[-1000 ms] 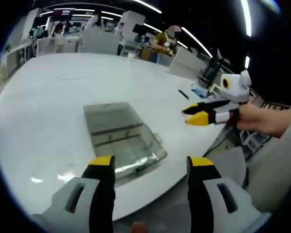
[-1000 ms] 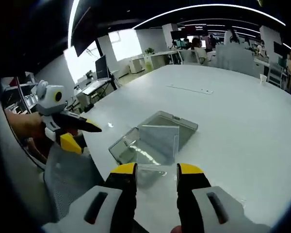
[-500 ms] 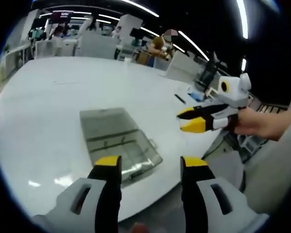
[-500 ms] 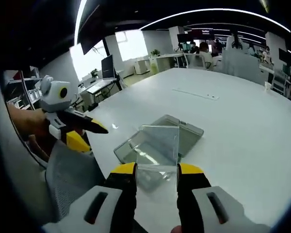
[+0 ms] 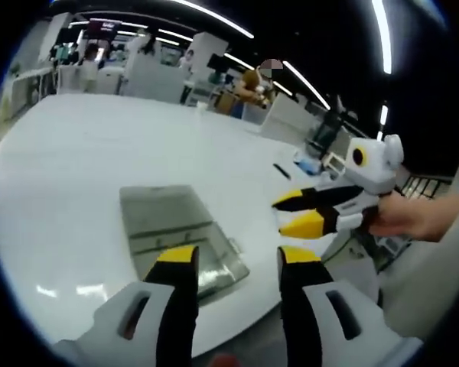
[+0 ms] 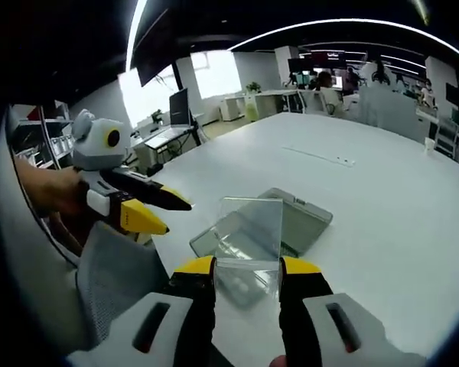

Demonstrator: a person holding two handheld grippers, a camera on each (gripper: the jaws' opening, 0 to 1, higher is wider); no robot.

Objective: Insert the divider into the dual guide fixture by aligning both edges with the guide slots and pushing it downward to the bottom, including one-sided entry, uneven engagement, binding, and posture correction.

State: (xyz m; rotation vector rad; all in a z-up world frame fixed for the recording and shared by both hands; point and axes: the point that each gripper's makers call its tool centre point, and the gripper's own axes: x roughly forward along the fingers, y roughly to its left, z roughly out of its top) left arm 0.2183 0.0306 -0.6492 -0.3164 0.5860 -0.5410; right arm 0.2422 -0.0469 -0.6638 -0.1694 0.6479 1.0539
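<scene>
Left gripper view: the left gripper (image 5: 233,264) hangs with jaws spread and empty above the clear fixture (image 5: 180,233) lying near the white counter (image 5: 69,153) edge.
Right gripper view: the right gripper (image 6: 247,267) pinches the clear divider (image 6: 249,232) upright, above the fixture (image 6: 302,218)

Partly hiding the clear shallow plastic fixture tray (image 6: 302,218) behind the transparent square divider sheet (image 6: 249,235); blurring tiny distant people.
</scene>
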